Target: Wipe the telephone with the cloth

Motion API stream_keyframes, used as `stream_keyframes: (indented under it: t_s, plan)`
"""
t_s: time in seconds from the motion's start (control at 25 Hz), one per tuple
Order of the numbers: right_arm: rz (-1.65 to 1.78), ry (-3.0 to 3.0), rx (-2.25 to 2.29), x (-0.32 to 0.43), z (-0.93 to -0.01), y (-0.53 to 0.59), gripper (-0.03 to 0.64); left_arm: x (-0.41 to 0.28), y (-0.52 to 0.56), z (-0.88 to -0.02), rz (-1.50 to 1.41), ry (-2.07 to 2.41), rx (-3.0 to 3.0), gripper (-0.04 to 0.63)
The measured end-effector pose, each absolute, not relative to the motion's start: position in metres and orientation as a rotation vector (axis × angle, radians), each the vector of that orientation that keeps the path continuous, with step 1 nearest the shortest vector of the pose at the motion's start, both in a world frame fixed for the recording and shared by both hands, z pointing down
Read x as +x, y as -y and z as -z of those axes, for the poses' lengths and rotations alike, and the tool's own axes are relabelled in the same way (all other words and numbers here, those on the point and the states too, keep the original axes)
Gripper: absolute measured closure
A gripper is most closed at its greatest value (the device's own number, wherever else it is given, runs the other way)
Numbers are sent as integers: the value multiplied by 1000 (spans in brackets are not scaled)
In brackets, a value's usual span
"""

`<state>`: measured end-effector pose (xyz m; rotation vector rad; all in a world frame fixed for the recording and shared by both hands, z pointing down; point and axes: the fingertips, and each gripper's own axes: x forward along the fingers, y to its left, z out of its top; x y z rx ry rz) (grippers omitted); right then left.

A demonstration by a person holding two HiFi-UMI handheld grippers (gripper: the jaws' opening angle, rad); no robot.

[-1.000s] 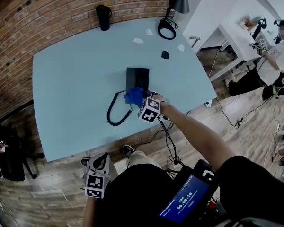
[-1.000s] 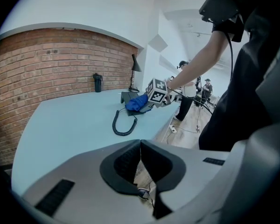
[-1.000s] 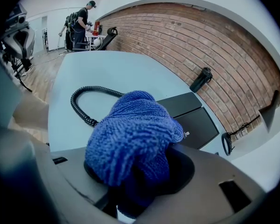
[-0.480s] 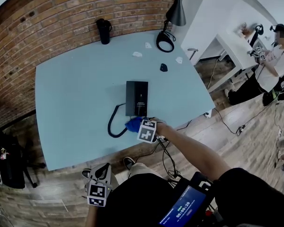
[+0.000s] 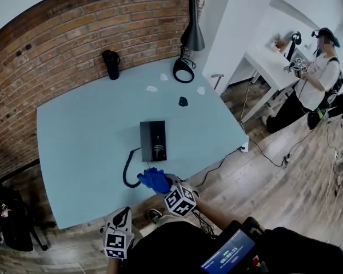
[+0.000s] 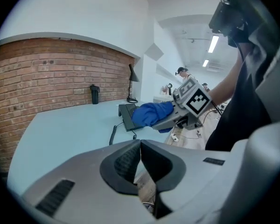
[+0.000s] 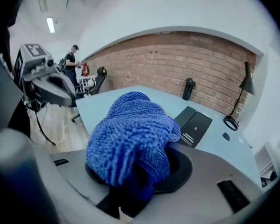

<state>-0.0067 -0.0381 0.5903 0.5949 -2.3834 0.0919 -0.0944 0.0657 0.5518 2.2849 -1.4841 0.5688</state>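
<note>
In the jaws of the right gripper (image 7: 129,174), a bunched blue cloth (image 7: 130,132) is being clenched, hovering over the table (image 5: 74,136) near the black telephone (image 5: 152,140). The left gripper (image 6: 140,149) is hanging off the table's near edge, jaws pressed together, empty.

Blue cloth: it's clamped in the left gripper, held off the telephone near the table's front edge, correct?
Not quite. The blue cloth is clamped in the right gripper, as the right gripper view shows; the left gripper is shut on nothing. The cloth is indeed off the telephone, near the table's front edge.
</note>
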Motion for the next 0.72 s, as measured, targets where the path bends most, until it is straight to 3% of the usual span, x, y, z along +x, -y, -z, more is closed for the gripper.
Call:
stream_keyframes:
  t_s: [0.28, 0.72]
  plan:
    - [-173, 2687, 706, -17, -521, 18, 433, -85, -47, -544, -475, 1491, 2305, 572]
    - [-215, 2725, 802, 4, -520, 6, 434, -68, -44, -548, -489, 1436, 2325, 572]
